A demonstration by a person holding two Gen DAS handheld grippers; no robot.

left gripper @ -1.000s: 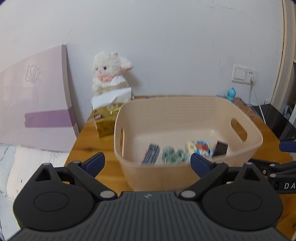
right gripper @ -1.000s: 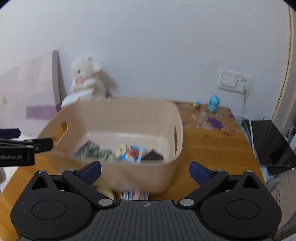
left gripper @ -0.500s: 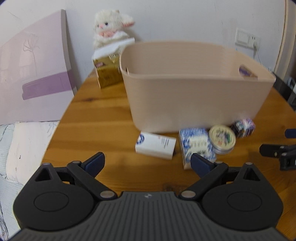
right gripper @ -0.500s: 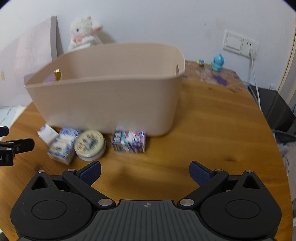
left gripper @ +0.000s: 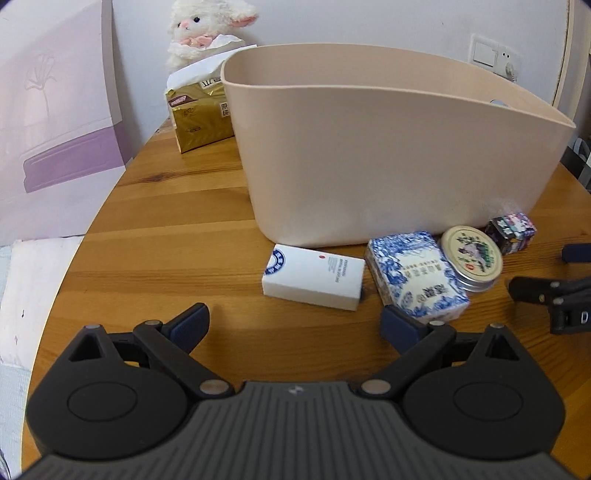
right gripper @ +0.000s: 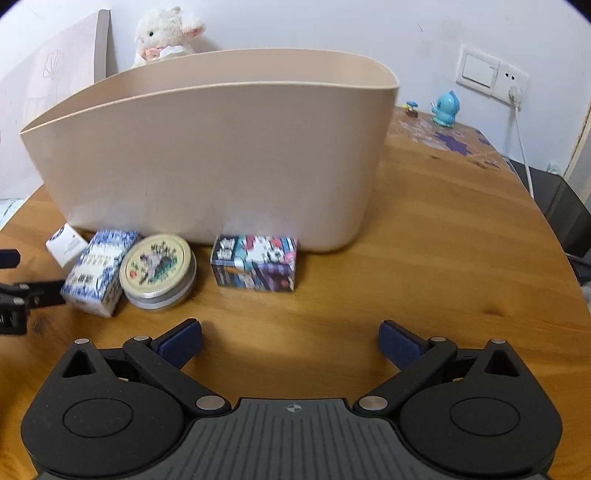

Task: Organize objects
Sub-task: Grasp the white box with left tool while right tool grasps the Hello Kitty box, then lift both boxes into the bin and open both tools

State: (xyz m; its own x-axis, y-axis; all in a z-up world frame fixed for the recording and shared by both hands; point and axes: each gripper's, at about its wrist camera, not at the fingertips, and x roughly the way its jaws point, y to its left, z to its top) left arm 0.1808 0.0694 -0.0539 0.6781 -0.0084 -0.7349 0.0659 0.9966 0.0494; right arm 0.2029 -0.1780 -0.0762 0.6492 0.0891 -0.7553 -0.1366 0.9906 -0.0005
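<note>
A beige plastic basket (left gripper: 388, 158) (right gripper: 221, 155) stands on the wooden table (left gripper: 184, 236). In front of it lie a white box (left gripper: 314, 277) (right gripper: 66, 242), a blue-and-white patterned box (left gripper: 415, 273) (right gripper: 96, 271), a round tin (left gripper: 472, 258) (right gripper: 159, 269) and a colourful box (left gripper: 511, 228) (right gripper: 255, 263). My left gripper (left gripper: 295, 323) is open and empty, low over the table just short of the white box. My right gripper (right gripper: 290, 339) is open and empty, short of the colourful box. The basket's inside is hidden.
A gold tissue pack (left gripper: 201, 114) and a white plush lamb (left gripper: 207, 29) stand behind the basket by the wall. A purple-and-white board (left gripper: 55, 122) leans at the left. A small blue figurine (right gripper: 447, 108) and a wall socket with cable (right gripper: 511, 83) are at the back right.
Both grippers have dropped from above the basket to table height and moved closer to the small objects in front of it. Both stay open and empty.
</note>
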